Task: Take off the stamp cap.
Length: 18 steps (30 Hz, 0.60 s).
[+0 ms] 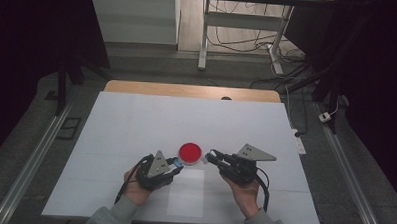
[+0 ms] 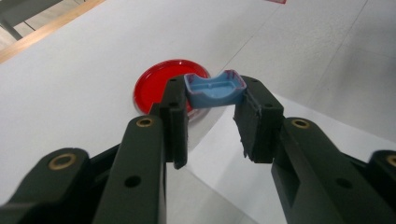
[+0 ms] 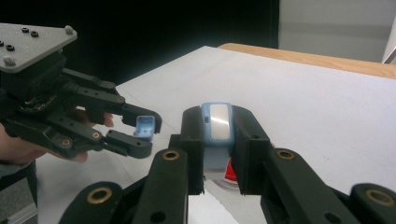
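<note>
Red round dish (image 2: 159, 86); light-blue cap (image 2: 215, 88); blue case with white panel (image 3: 218, 122); white table cover (image 1: 136, 125); black grippers.

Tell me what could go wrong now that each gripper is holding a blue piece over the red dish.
The left gripper pinches its small blue cap only at the jaw tips, so it could slip out. The right gripper holds the blue case close above the red dish; lowering either hand could knock it.
</note>
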Each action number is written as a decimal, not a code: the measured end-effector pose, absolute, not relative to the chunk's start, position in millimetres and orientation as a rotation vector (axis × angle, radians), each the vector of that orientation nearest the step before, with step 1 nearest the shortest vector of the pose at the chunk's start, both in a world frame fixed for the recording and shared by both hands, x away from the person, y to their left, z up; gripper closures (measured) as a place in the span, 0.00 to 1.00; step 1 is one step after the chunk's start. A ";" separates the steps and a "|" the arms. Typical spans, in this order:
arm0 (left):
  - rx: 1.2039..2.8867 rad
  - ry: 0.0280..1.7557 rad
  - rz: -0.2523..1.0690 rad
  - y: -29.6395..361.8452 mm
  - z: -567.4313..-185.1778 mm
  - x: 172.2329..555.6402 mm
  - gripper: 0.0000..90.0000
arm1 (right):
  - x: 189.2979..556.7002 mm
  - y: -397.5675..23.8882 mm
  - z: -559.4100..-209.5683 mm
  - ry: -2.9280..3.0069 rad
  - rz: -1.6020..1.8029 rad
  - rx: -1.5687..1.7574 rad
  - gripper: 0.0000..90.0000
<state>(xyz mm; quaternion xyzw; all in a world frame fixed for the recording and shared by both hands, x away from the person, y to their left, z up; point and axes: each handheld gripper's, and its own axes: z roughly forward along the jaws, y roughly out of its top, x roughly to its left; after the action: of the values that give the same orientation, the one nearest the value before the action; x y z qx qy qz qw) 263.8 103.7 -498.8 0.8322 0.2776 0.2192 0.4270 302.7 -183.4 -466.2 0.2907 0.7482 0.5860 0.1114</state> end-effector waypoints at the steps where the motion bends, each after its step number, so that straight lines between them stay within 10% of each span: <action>1: 2.074 0.697 0.546 106.0 -498.5 263.1 0.72 | 302.8 -183.6 -466.0 2.197 1.719 0.851 0.84; 18: 2.016 0.818 0.561 158.9 -501.1 240.4 0.72 | 305.2 -191.0 -464.7 2.186 1.696 0.836 0.84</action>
<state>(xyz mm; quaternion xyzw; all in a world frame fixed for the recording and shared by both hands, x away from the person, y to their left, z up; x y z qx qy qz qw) 240.4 158.9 -501.1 0.8088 0.3284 0.2252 0.4327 305.2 -191.0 -464.7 0.2870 0.7504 0.5821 0.1255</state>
